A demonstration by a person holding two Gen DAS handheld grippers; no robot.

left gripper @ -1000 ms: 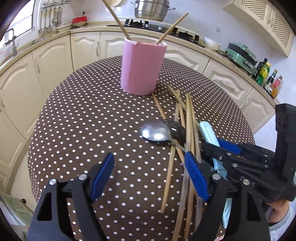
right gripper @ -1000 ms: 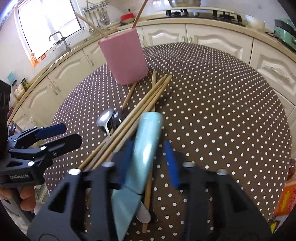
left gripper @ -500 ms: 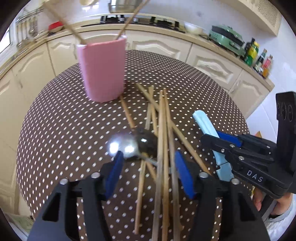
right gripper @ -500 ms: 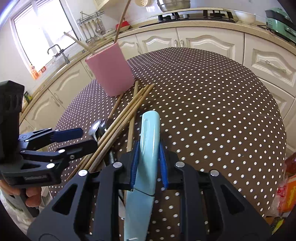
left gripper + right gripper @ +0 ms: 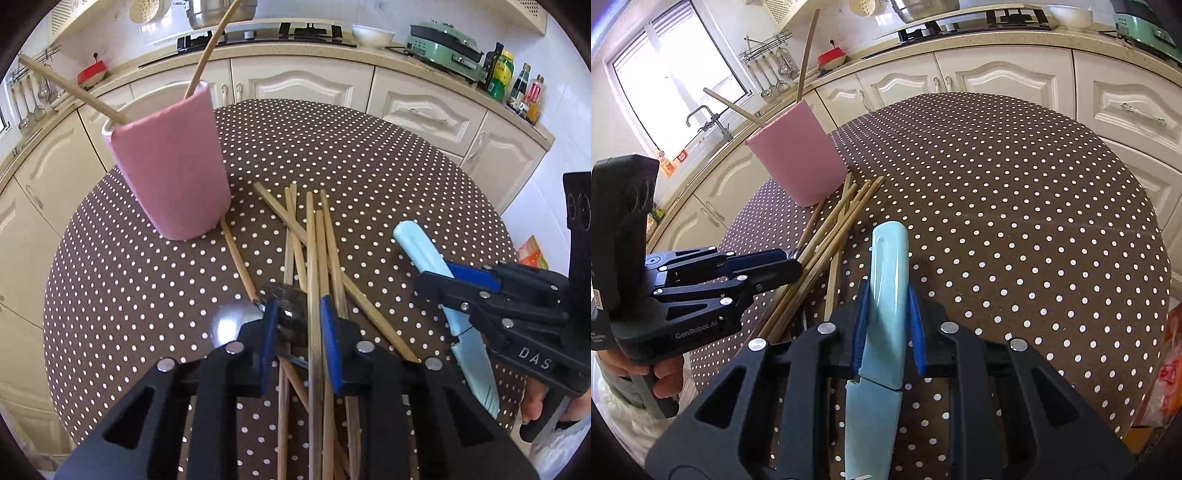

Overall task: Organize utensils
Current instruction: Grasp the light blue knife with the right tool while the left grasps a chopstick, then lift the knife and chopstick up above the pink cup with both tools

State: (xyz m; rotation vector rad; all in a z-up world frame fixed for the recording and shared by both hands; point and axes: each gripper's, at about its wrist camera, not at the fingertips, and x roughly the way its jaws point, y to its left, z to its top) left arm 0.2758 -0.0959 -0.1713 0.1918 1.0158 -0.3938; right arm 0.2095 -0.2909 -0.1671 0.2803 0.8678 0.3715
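Note:
A pink holder [image 5: 170, 166] with two chopsticks in it stands on the polka-dot table [image 5: 369, 166]; it also shows in the right wrist view [image 5: 798, 162]. Several loose chopsticks [image 5: 314, 240] lie fanned beside it, over two metal spoons [image 5: 232, 321]. My left gripper [image 5: 297, 332] has closed around a chopstick and a dark spoon bowl [image 5: 291, 317]. My right gripper [image 5: 886, 325] is shut on the handle of a light blue knife [image 5: 888, 280], held above the table; the knife also shows in the left wrist view [image 5: 424, 254].
Cream kitchen cabinets [image 5: 303, 85] curve around the table. A stove with a pot [image 5: 258, 33], a green appliance [image 5: 443, 44] and bottles [image 5: 517, 88] stand on the counter. A sink and window [image 5: 683, 92] are at the left.
My left gripper moved forward over the chopsticks and closed on one of them. My right gripper closed on the blue knife and lifted it off the table.

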